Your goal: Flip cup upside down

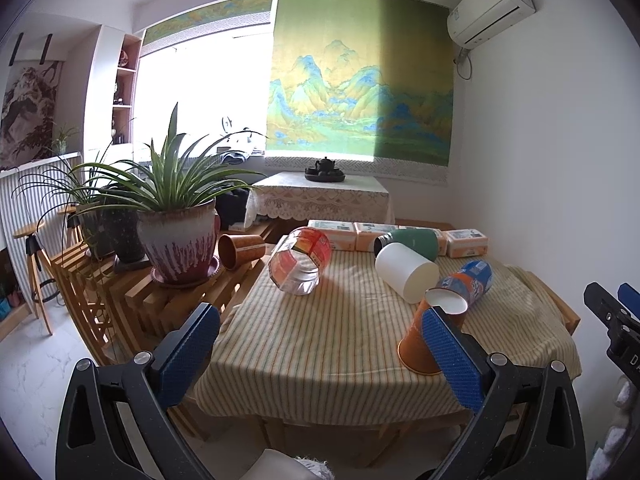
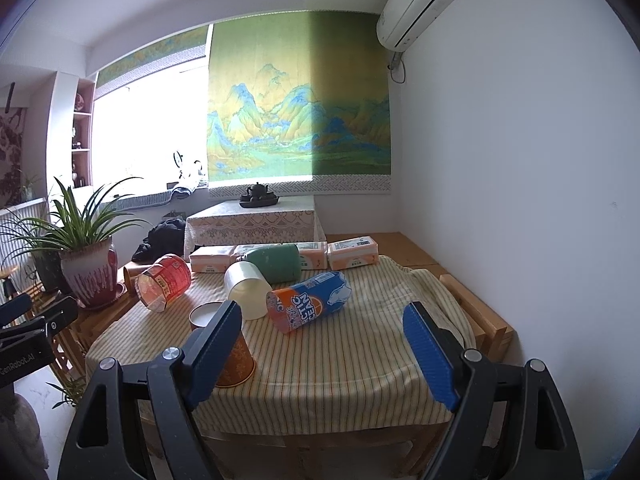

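Observation:
An orange paper cup [image 1: 418, 344] stands upside down near the front of the striped tablecloth [image 1: 320, 332], wide rim down and white base up; it also shows in the right wrist view [image 2: 236, 364]. My left gripper [image 1: 320, 344] is open and empty, its right pad partly in front of the cup. My right gripper [image 2: 324, 344] is open and empty, its left pad overlapping the cup in view. Lying on their sides are a white cup [image 1: 406, 272], a blue and orange cup [image 1: 466, 280], a green cup [image 1: 408, 242] and a clear red-labelled cup [image 1: 300, 260].
Tissue packs [image 1: 466, 242] line the table's back edge. A potted plant [image 1: 178, 232] and a brown cup [image 1: 240, 250] sit on the wooden rack at left. A lace-covered table with a teapot [image 1: 325, 168] stands behind. The white wall is at right.

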The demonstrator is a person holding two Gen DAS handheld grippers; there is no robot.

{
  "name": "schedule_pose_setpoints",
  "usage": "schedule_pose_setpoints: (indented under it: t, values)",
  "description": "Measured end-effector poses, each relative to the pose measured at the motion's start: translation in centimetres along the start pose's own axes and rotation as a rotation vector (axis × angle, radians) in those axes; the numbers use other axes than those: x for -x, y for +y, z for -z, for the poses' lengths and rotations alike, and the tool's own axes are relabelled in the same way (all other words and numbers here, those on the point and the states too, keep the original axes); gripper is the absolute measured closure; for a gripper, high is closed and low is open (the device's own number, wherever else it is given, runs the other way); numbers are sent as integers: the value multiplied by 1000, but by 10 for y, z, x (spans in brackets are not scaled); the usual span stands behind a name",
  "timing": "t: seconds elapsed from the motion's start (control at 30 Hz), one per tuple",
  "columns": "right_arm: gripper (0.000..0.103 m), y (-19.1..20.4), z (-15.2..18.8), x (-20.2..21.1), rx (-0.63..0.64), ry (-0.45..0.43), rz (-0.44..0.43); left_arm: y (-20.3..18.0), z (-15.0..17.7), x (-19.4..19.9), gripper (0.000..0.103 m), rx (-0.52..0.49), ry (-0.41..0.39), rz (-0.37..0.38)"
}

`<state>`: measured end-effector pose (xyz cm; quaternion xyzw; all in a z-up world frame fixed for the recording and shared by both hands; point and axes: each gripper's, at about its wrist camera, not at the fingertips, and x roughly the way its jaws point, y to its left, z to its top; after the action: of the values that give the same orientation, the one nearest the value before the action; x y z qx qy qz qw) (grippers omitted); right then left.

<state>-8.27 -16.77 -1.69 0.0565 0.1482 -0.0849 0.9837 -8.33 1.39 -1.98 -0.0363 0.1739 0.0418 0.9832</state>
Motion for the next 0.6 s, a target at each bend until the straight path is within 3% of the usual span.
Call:
schedule_pose_setpoints:
  t: [0.6]
  values:
    - [23,1,0,-2,7,3,-9,-3,-1,-2,1,0,-4,5]
